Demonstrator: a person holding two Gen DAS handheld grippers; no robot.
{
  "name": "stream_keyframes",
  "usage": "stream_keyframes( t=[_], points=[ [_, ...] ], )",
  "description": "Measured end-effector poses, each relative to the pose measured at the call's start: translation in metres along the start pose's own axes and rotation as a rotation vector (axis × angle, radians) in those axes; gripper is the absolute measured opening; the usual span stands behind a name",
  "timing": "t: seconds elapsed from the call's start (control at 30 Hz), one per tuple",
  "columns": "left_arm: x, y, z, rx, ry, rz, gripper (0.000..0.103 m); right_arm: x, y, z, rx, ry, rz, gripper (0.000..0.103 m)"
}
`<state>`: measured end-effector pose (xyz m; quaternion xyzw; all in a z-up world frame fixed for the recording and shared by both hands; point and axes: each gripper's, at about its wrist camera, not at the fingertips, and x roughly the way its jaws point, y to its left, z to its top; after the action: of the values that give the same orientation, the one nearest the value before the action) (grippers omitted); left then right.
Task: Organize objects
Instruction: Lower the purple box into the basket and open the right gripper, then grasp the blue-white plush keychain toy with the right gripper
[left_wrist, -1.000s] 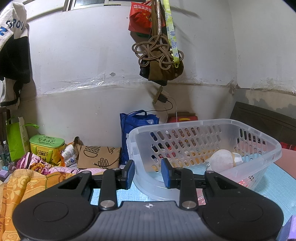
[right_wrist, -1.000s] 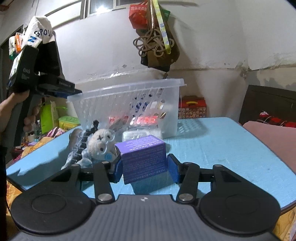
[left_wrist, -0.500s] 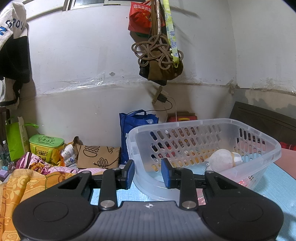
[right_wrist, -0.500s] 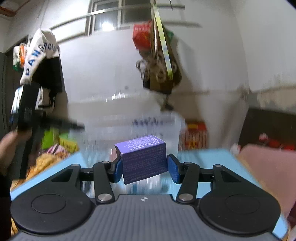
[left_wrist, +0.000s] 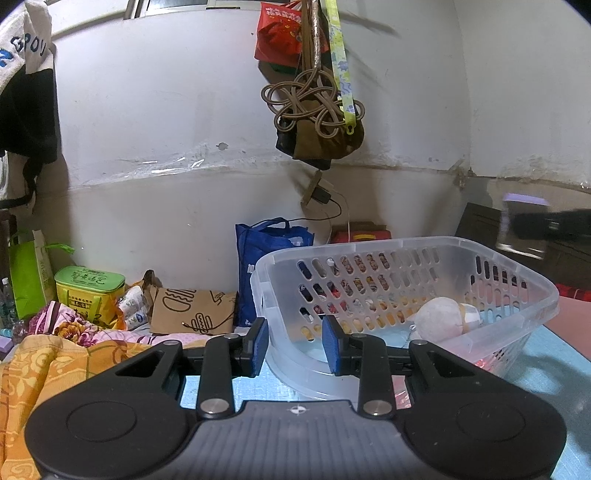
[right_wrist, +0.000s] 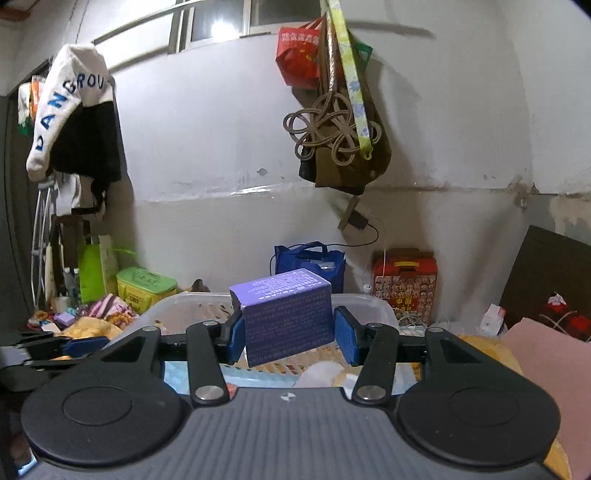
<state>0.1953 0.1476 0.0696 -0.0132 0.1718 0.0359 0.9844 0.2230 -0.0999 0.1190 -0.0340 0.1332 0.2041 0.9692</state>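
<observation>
Gripping a purple box (right_wrist: 288, 314) between its blue pads, the right hand-held gripper (right_wrist: 290, 338) is hovering above the clear plastic basket (right_wrist: 173, 312). The left wrist view is showing that box only as a blur above the basket's right rim, while revealing a white plush toy (left_wrist: 441, 319) lying inside. The left hand-held gripper (left_wrist: 293, 345) is sitting open and empty beside the basket's near-left corner.
</observation>
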Motion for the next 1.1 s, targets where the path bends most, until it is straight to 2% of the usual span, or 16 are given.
stream_keyframes(
  t=[0.1,0.13,0.17,0.2,0.23,0.3,0.37,0.57,0.63,0.73,0.8,0.87,1.0,1.1],
  points=[
    [0.000,0.000,0.000,-0.001,-0.001,-0.001,0.036,0.010,0.003,-0.002,-0.012,0.002,0.013,0.054],
    [-0.001,-0.001,0.000,0.000,-0.001,-0.001,0.036,0.013,0.001,-0.003,-0.011,0.007,0.001,0.058],
    [0.000,0.001,0.000,0.000,-0.001,-0.002,0.036,0.015,0.001,-0.005,-0.016,0.009,-0.014,0.080],
    [0.000,0.001,0.000,0.000,-0.001,-0.002,0.036,0.018,0.002,-0.007,-0.030,0.020,-0.034,0.095],
    [0.000,0.000,0.000,0.000,0.000,-0.003,0.036,0.018,0.002,-0.010,-0.042,0.020,-0.070,0.103],
    [0.000,0.001,0.000,0.000,0.000,-0.003,0.036,0.008,0.005,-0.019,-0.063,-0.034,-0.147,0.103],
    [0.000,0.001,0.000,-0.002,-0.001,-0.004,0.036,-0.006,0.002,-0.027,-0.048,-0.060,-0.174,0.103],
    [0.000,0.002,0.000,-0.001,0.000,-0.004,0.036,-0.055,0.003,-0.062,0.047,-0.065,-0.167,0.103],
    [0.000,0.002,0.000,-0.001,0.000,-0.004,0.036,-0.072,0.009,-0.081,0.085,-0.069,-0.151,0.103],
    [0.001,0.002,0.000,0.000,-0.002,0.001,0.036,-0.090,0.019,-0.122,0.224,-0.057,-0.168,0.103],
    [0.001,0.002,-0.001,0.000,-0.002,0.000,0.036,-0.095,0.030,-0.149,0.232,-0.012,-0.182,0.103],
    [0.001,0.002,-0.001,0.002,-0.002,0.001,0.036,-0.107,0.039,-0.163,0.242,-0.034,-0.218,0.103],
    [0.001,0.002,-0.001,-0.001,-0.004,0.001,0.036,-0.126,0.057,-0.169,0.246,-0.076,-0.180,0.103],
    [0.001,0.002,-0.001,0.000,-0.004,0.002,0.036,-0.120,0.080,-0.173,0.205,-0.042,-0.118,0.103]
  ],
)
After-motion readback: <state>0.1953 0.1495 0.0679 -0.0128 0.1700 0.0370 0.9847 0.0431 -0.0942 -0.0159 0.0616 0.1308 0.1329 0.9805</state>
